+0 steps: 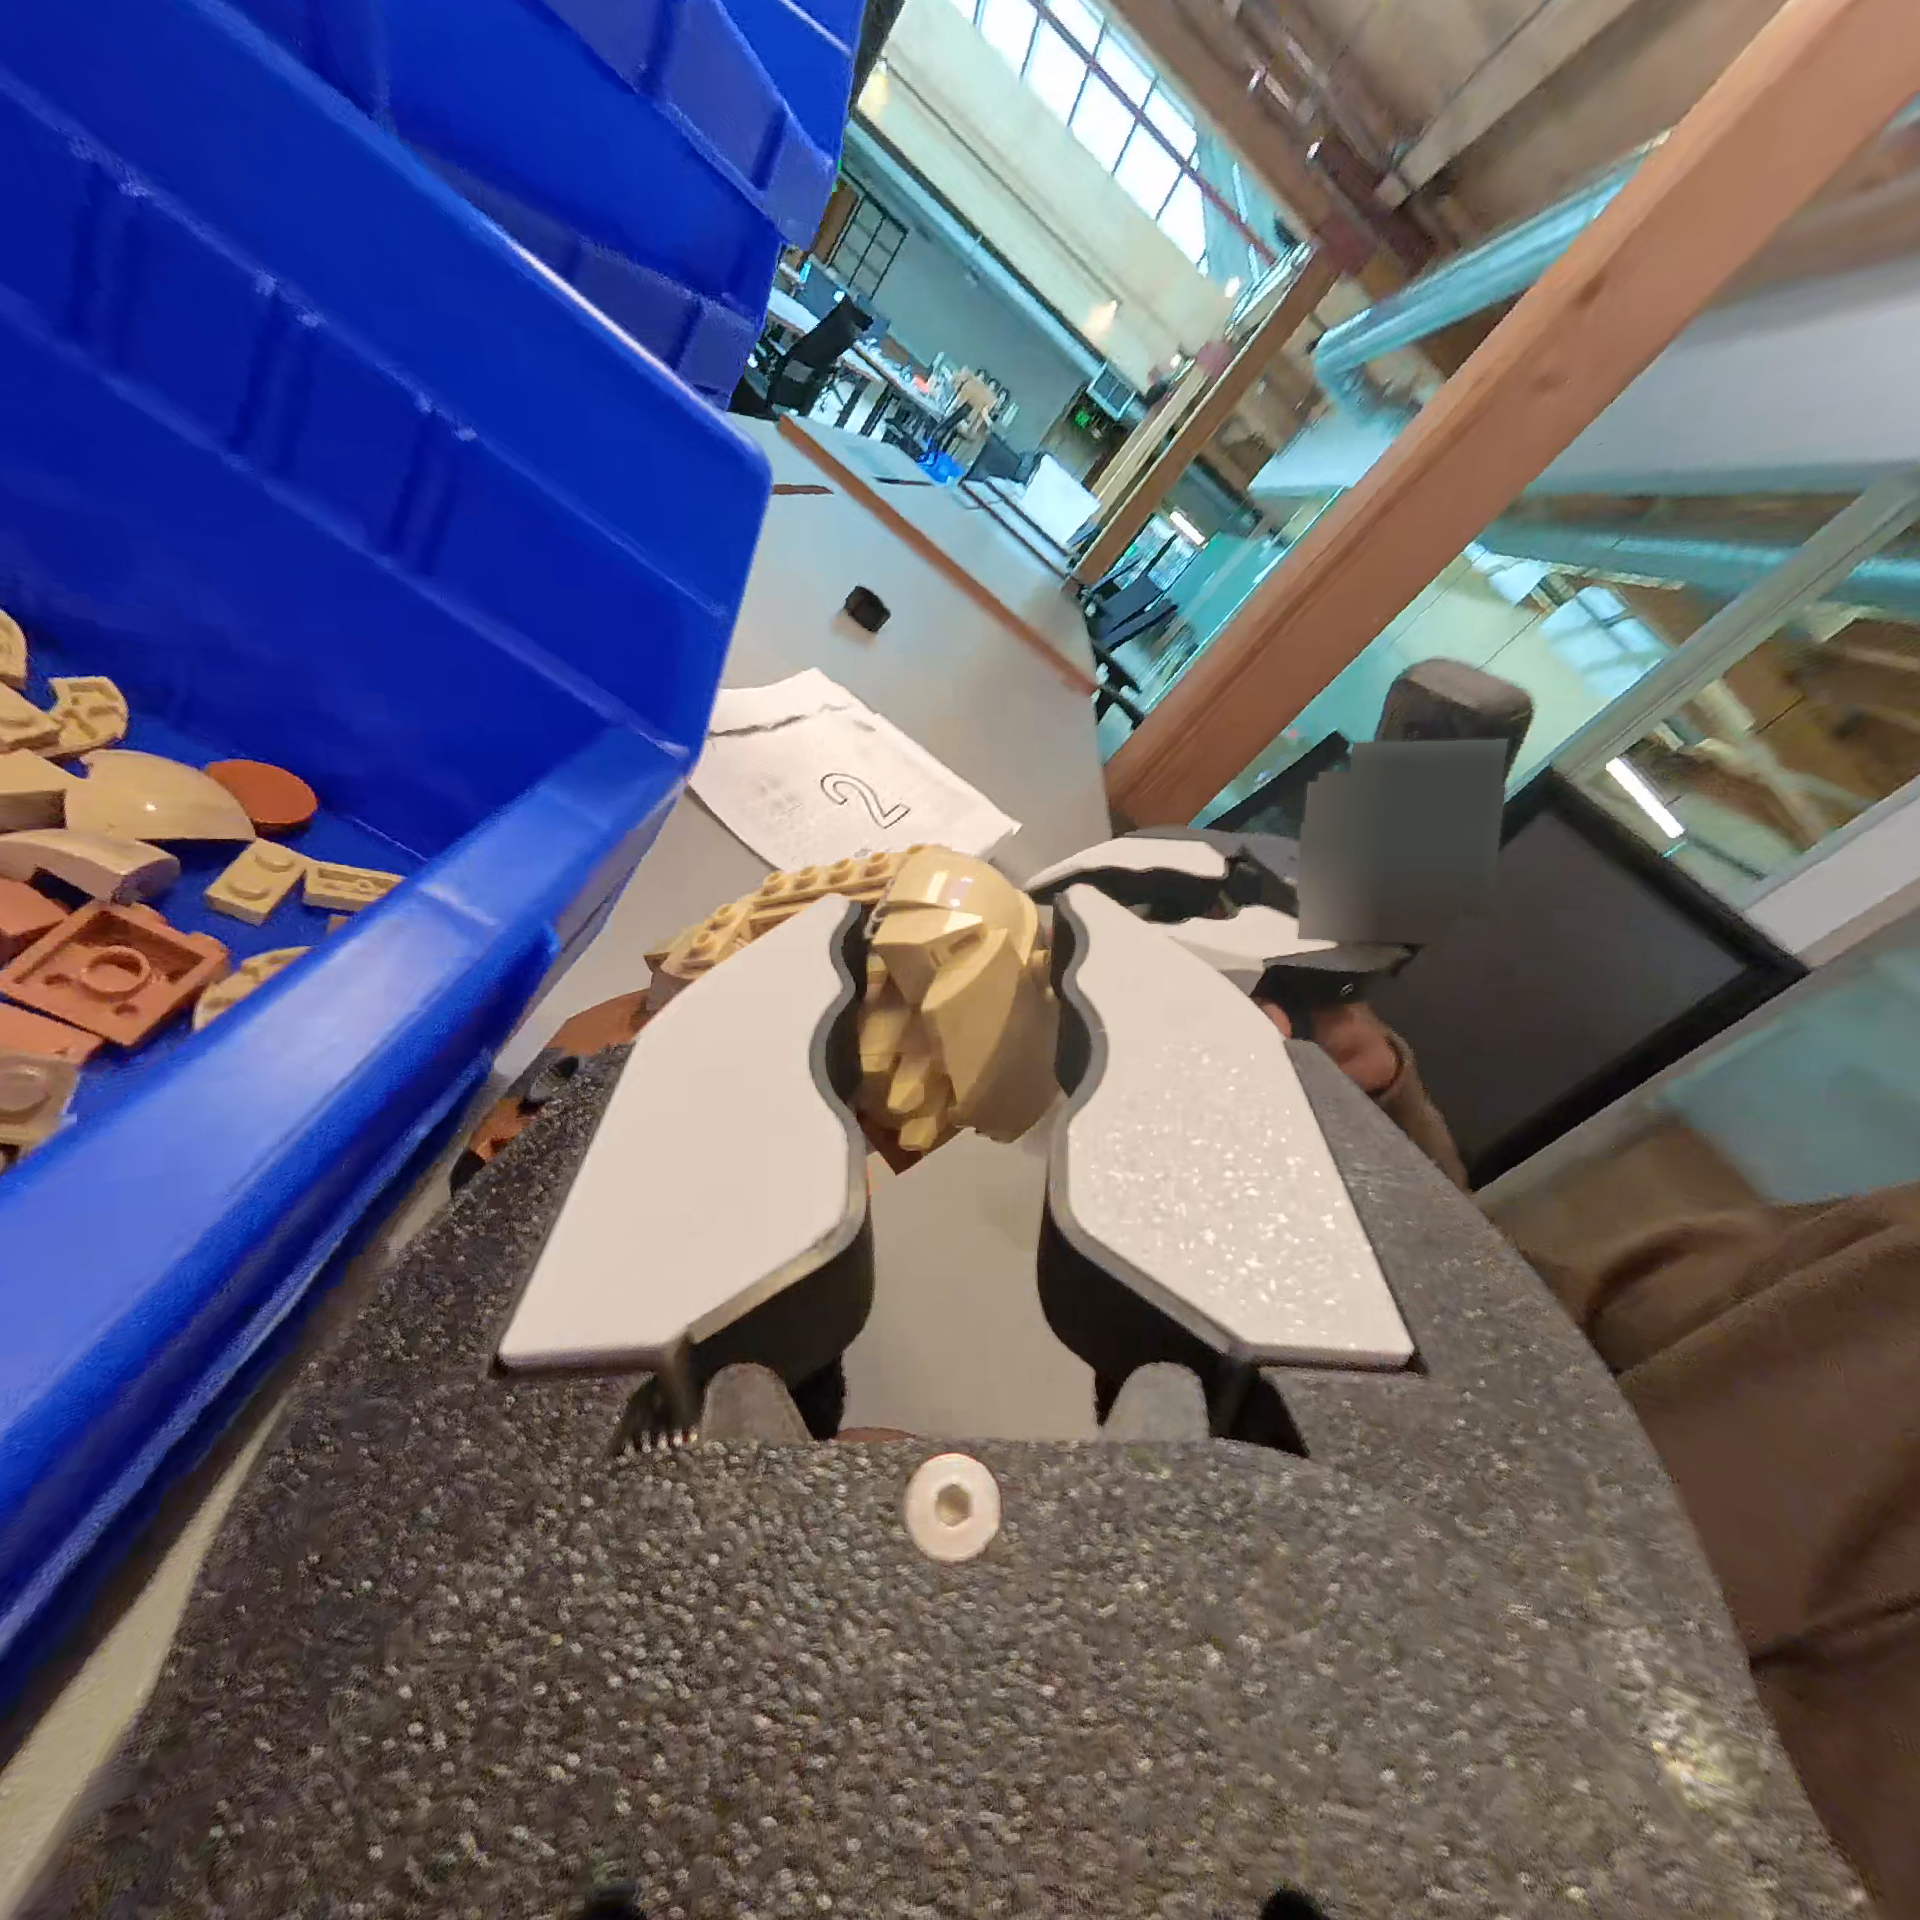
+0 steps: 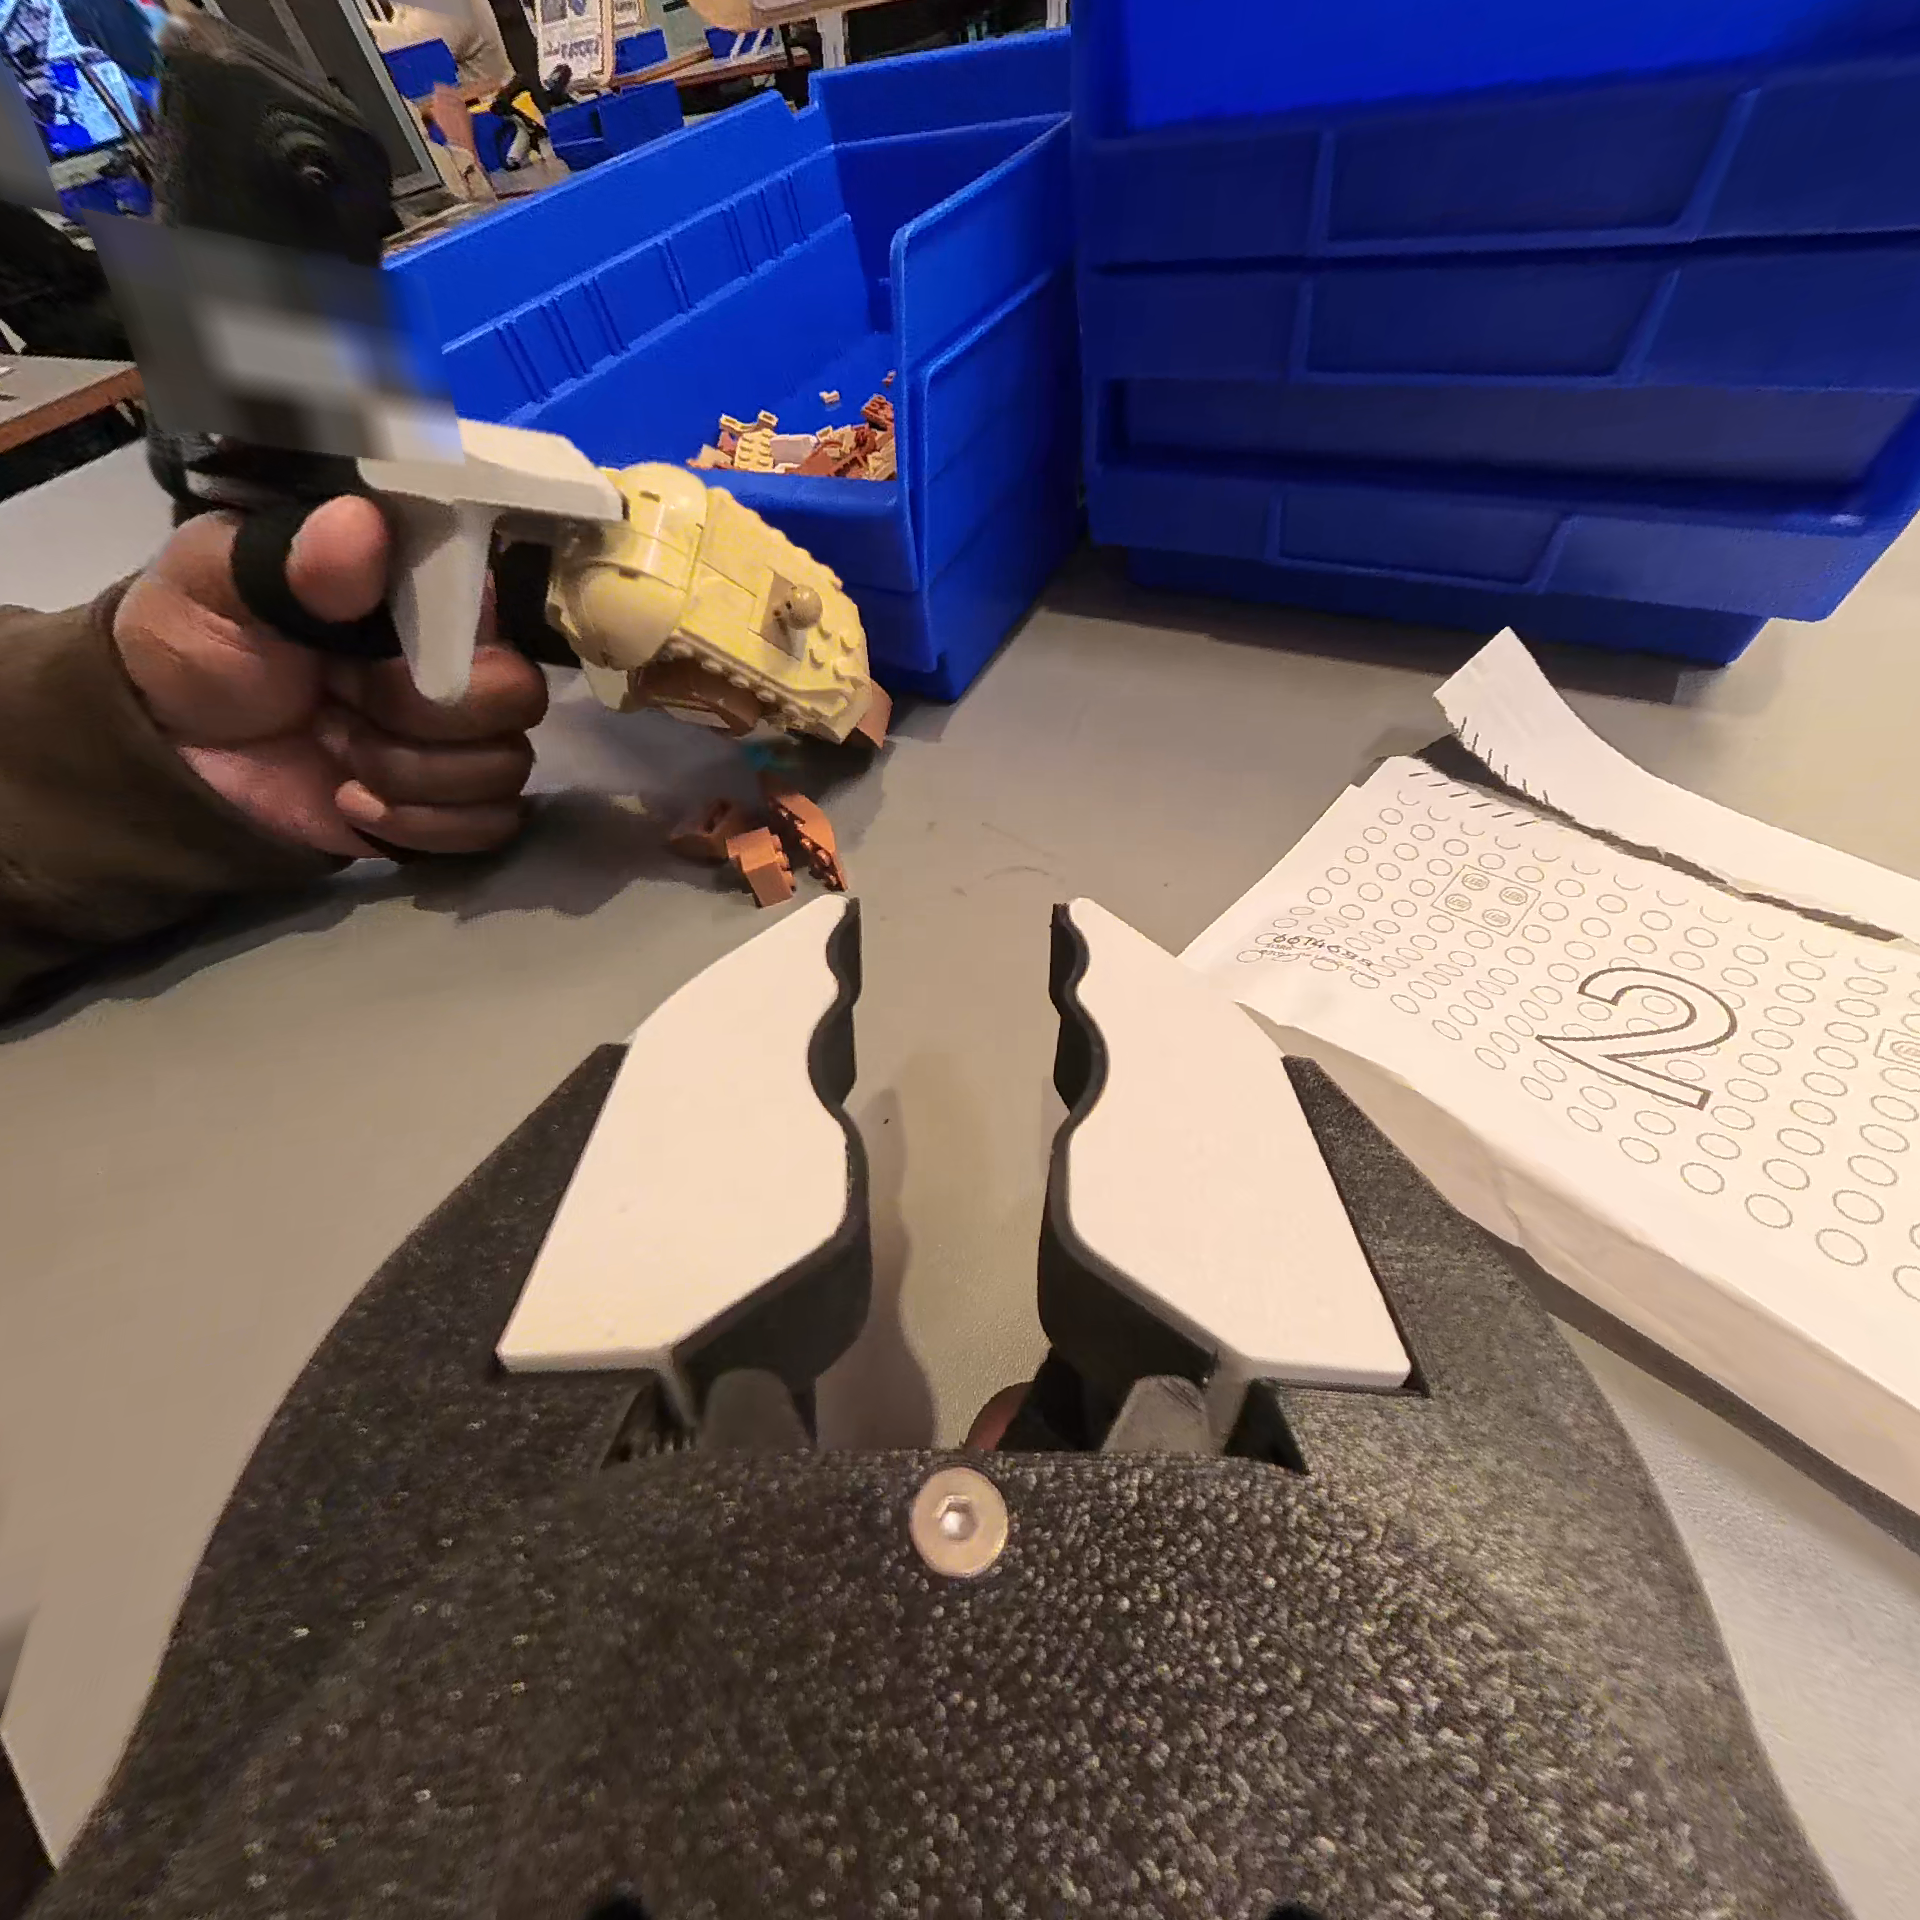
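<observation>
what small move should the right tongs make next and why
Probably ease the right tongs forward-left toward the brown bricks on the table. They stand open with nothing between them, the bricks lie just past their left tip, and the left tongs already grip the tan model.

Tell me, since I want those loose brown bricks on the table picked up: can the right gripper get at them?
Probably yes: the right gripper stands open, with bare table ahead; the brown bricks lie just beyond its left fingertip.

Grey tabletop (image 2: 1039,748); timber beam (image 1: 1507,416); glass partitions (image 1: 1714,623); high windows (image 1: 1101,94), daylight.
</observation>
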Demonstrator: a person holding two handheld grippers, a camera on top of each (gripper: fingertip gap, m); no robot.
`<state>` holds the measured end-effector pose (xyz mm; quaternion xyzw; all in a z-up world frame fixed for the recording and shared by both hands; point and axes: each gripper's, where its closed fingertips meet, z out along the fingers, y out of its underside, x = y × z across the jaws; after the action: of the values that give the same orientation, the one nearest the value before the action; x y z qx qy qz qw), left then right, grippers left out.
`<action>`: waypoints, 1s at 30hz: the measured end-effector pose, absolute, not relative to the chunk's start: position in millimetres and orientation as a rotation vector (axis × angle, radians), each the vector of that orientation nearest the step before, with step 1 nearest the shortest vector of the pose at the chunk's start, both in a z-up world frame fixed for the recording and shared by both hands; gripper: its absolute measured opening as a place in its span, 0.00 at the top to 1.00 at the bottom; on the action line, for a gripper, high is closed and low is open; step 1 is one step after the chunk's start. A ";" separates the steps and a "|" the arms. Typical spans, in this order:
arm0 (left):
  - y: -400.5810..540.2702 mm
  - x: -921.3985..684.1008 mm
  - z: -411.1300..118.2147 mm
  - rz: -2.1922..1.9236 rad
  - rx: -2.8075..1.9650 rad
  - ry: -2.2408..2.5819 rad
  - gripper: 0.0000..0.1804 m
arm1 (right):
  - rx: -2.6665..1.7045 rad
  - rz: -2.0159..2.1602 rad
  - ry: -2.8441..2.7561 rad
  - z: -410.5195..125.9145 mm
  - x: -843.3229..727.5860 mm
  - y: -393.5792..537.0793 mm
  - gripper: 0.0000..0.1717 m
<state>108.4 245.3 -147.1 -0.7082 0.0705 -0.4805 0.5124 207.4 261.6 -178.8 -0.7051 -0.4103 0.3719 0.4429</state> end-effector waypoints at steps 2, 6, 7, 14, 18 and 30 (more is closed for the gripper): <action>246.6 105.8 -144.8 -1.211 -1.683 0.123 0.81 | -1.748 0.925 -1.016 -178.5 207.5 261.6 0.80; 248.2 102.8 -142.0 -1.293 -1.652 0.061 0.81 | -1.746 0.932 -1.008 -177.7 208.2 262.1 0.80; 248.5 102.5 -142.0 -1.295 -1.650 0.059 0.81 | -1.746 0.934 -1.006 -177.5 208.3 262.2 0.80; 249.3 102.9 -141.7 -1.310 -1.647 0.041 0.81 | -1.747 0.929 -1.014 -178.0 207.8 261.8 0.80; 250.4 102.4 -140.4 -1.347 -1.636 0.001 0.81 | -1.744 0.916 -1.021 -178.2 207.5 261.4 0.80; 245.1 97.6 -111.6 -1.521 -1.486 -0.207 0.81 | -1.522 0.772 -1.134 -165.5 176.0 233.2 0.79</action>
<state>97.6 245.1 -111.6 -0.6096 -0.0848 -0.6238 0.4818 176.0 233.2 -165.5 -0.6347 -0.4729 0.3219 0.5195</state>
